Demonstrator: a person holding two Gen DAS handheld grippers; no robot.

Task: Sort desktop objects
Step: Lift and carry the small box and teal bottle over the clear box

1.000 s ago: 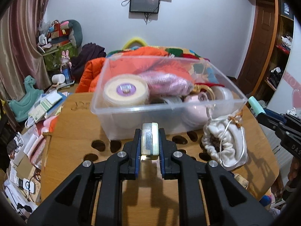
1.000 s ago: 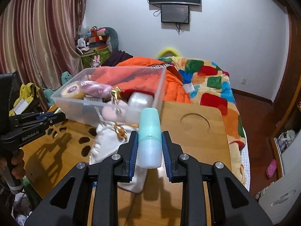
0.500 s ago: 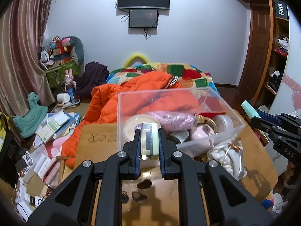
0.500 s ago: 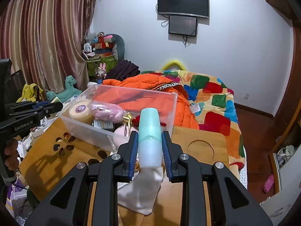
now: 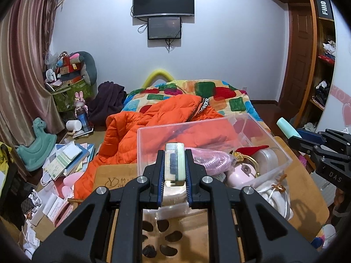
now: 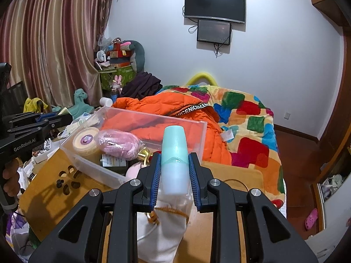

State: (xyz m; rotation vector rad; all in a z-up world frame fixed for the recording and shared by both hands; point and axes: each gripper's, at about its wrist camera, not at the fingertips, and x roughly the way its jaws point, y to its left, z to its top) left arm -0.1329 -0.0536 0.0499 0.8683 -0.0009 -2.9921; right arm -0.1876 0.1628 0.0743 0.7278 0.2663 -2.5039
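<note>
**Two grippers holding items over a cluttered bedroom table**

A wooden table (image 5: 307, 192) with dark cut-out holes is standing in a crowded bedroom, close against a bed.

Nearest in the left wrist view, the left gripper (image 5: 174, 166) is clamping a small flat pale-green block with a dark face (image 5: 174, 164), its blue-padded jaws pressing on both sides. In the right wrist view, the right gripper (image 6: 174, 171) is squeezing a mint-green bottle (image 6: 174, 153) that is standing upright between its jaws, cap pointing up.

Just beyond both grippers a white drawstring pouch (image 6: 162, 232) is lying on the table, touching the near wall of a clear plastic bin (image 6: 87, 160). The bin is holding a roll of tape (image 6: 85, 140), a pink knitted bundle (image 6: 118, 142) and a pink rounded item (image 5: 241, 173), among other things.

Behind the bin an orange puffer jacket (image 5: 153, 122) is spilling over a bright patchwork quilt (image 6: 252, 118). Farther back, two dark screens (image 5: 163, 1) are hanging on the white wall, and striped curtains (image 6: 50, 39) are covering the left side.
</note>
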